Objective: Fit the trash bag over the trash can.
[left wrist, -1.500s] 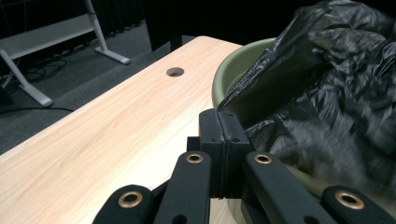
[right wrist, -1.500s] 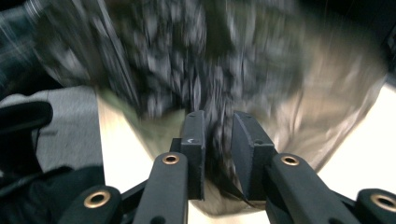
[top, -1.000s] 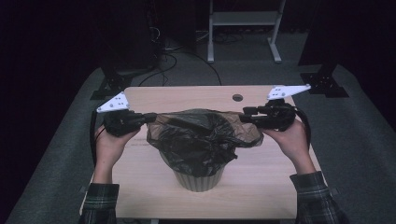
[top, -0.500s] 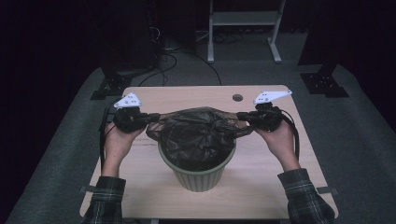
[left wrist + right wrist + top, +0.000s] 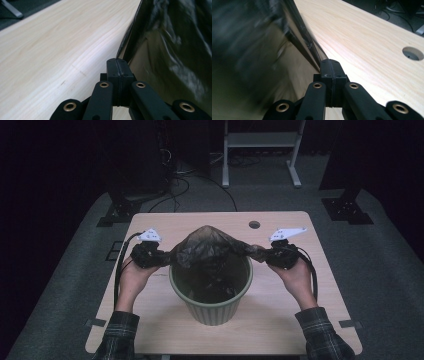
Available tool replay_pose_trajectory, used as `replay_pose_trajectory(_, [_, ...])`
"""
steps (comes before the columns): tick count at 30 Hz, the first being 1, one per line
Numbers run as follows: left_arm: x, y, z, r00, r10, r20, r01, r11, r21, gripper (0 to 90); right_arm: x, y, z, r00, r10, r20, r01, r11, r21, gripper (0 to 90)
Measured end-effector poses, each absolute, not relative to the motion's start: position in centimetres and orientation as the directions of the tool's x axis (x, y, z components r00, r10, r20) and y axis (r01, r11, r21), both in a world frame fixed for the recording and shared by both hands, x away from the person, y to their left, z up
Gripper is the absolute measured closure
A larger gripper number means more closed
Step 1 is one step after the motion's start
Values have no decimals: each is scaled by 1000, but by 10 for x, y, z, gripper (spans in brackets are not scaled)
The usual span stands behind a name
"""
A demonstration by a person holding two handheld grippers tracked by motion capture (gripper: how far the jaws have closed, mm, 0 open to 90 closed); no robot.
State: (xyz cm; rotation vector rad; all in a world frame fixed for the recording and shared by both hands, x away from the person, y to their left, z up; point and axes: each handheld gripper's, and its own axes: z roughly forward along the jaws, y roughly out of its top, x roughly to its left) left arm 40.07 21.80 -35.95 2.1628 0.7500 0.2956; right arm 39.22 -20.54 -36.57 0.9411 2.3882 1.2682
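The thin, limp dark plastic bin bag [image 5: 212,245], pinched at opposite rim edges by the left gripper [image 5: 161,257] and right gripper [image 5: 265,255], looks slippery over the green ribbed bin [image 5: 212,302].

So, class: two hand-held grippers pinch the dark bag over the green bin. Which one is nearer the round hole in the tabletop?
The right hand-held gripper. The hole lies just beyond it, on its side of the bag; the left hand-held gripper is across the bin.

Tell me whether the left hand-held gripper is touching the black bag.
Touching. In the left gripper view the left hand-held gripper has its jaws shut on the edge of the black bag, which runs up from between them.
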Motion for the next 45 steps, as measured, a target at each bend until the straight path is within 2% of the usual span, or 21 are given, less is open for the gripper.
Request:
replay_pose_trajectory(4, [400, 217, -369, 803, 594, -50, 416, -498, 761, 899, 390, -211, -378, -755, 651, 82, 433, 401, 807, 900])
replay_pose_trajectory(5, [400, 217, -369, 803, 594, -49, 415, -498, 762, 899, 389, -212, -378, -752, 654, 83, 432, 394, 811, 844])
replay_pose_trajectory(6, [400, 217, -369, 803, 594, -51, 414, -495, 764, 899, 389, -214, -377, -743, 665, 82, 433, 383, 816, 825])
replay_pose_trajectory(11, [398, 218, -364, 803, 594, -47, 408, -491, 770, 899, 384, -247, -347, -694, 715, 80, 417, 309, 854, 715])
replay_pose_trajectory(15, [398, 219, -362, 803, 594, -44, 403, -486, 775, 899, 376, -269, -318, -677, 731, 84, 377, 246, 893, 679])
replay_pose_trajectory(20, [398, 217, -360, 807, 590, -44, 397, -485, 779, 899, 368, -248, -289, -797, 594, 107, 293, 225, 929, 557])
replay_pose_trajectory(24, [399, 215, -359, 811, 583, -43, 394, -490, 778, 899, 373, -212, -275, -866, 489, 108, 244, 224, 944, 543])
replay_pose_trajectory(26, [399, 214, -358, 813, 580, -45, 392, -490, 779, 899, 379, -193, -273, -886, 451, 106, 241, 254, 937, 571])
replay_pose_trajectory(27, [399, 214, -357, 814, 579, -45, 391, -490, 779, 899, 382, -188, -273, -884, 456, 102, 248, 273, 930, 626])
replay_pose_trajectory(28, [399, 215, -357, 815, 578, -47, 391, -487, 781, 899, 385, -183, -275, -883, 458, 99, 256, 295, 920, 712])
replay_pose_trajectory(29, [398, 215, -356, 815, 577, -50, 391, -485, 782, 899, 386, -180, -278, -888, 448, 99, 261, 315, 912, 834])
replay_pose_trajectory(30, [397, 215, -355, 818, 574, -48, 388, -487, 783, 899, 384, -179, -279, -888, 452, 82, 250, 325, 912, 900])
replay_pose_trajectory(35, [388, 218, -353, 826, 562, -47, 378, -490, 786, 899, 354, -188, -282, -909, 414, 54, 217, 356, 909, 900])
replay_pose_trajectory(41, [374, 223, -356, 827, 560, -45, 375, -491, 786, 899, 294, -203, -294, -933, 358, 27, 170, 374, 912, 900])
replay_pose_trajectory(45, [368, 227, -360, 823, 565, -51, 383, -486, 786, 899, 269, -203, -310, -949, 311, 47, 172, 389, 905, 900])
